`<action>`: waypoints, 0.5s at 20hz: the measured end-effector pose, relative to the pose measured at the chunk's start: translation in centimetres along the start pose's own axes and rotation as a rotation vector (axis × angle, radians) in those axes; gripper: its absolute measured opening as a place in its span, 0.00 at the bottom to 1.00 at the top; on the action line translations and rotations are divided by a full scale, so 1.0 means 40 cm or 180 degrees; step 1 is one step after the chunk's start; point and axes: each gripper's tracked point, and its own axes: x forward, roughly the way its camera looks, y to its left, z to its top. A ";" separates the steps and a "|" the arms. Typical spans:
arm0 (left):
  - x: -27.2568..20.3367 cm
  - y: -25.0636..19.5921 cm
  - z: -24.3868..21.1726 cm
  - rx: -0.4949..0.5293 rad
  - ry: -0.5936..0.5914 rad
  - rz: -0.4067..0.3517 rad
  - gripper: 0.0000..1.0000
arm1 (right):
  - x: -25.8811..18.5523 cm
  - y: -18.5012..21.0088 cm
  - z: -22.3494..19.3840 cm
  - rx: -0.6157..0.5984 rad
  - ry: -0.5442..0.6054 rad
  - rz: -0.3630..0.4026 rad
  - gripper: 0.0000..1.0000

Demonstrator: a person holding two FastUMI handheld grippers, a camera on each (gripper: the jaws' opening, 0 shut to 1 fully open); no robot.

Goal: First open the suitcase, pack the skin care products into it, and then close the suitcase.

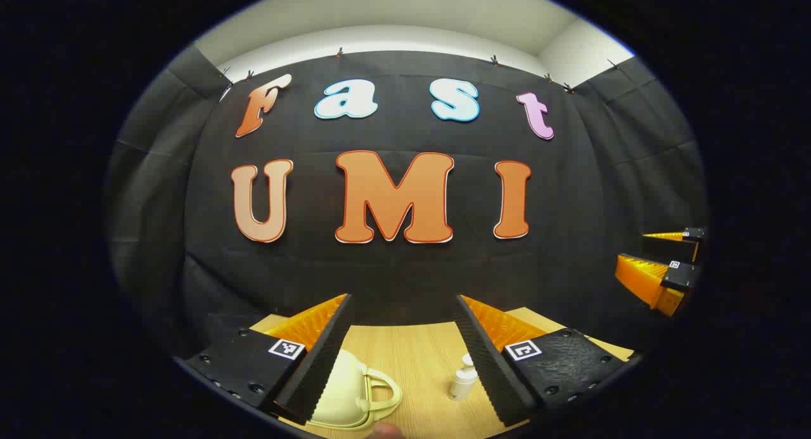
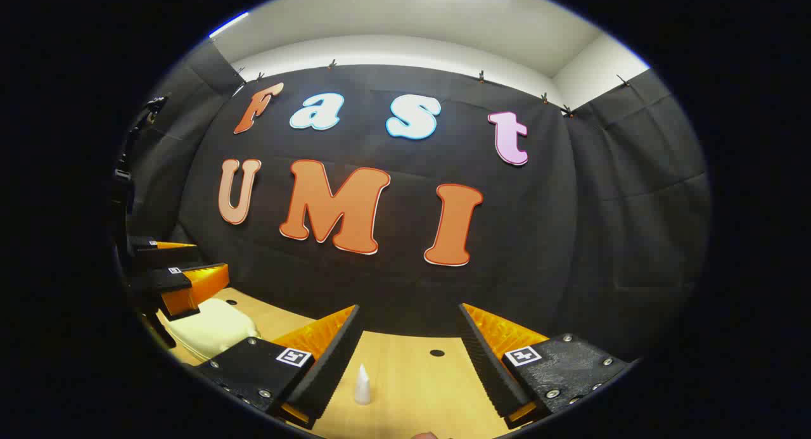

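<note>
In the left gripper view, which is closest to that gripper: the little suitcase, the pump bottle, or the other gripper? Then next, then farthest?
1. Suitcase, by the left gripper's left finger.
2. Pump bottle, near the right finger; too close to call against the suitcase.
3. Other gripper, far right.

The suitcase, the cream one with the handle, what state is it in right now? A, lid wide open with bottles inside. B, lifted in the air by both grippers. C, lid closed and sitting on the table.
C: the suitcase rests shut on the wooden table, its handle lying flat, while the small pump bottle stands outside it and the left gripper hangs open above.
</note>
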 end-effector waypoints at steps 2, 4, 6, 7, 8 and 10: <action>-0.004 0.005 0.002 -0.0035 -0.0001 -0.0032 0.98 | -0.001 0.032 0.007 -0.0037 0.0006 0.0029 0.95; 0.001 0.003 0.005 -0.0065 0.0004 -0.0079 0.99 | 0.005 0.064 0.019 -0.0076 -0.0026 0.0104 0.92; 0.010 0.003 0.016 -0.0084 -0.0035 -0.0078 0.99 | 0.016 0.084 0.012 -0.0039 0.0001 0.0204 0.95; 0.017 0.004 0.019 -0.0059 -0.0063 -0.0058 0.98 | 0.021 0.093 0.008 -0.0018 0.0009 0.0261 0.95; 0.024 0.003 0.024 -0.0014 -0.0096 -0.0030 0.97 | 0.030 0.098 0.008 0.0000 -0.0009 0.0313 0.95; 0.031 0.007 0.024 0.0055 -0.0092 0.0035 0.99 | 0.047 0.105 0.008 -0.0017 -0.0056 0.0391 0.95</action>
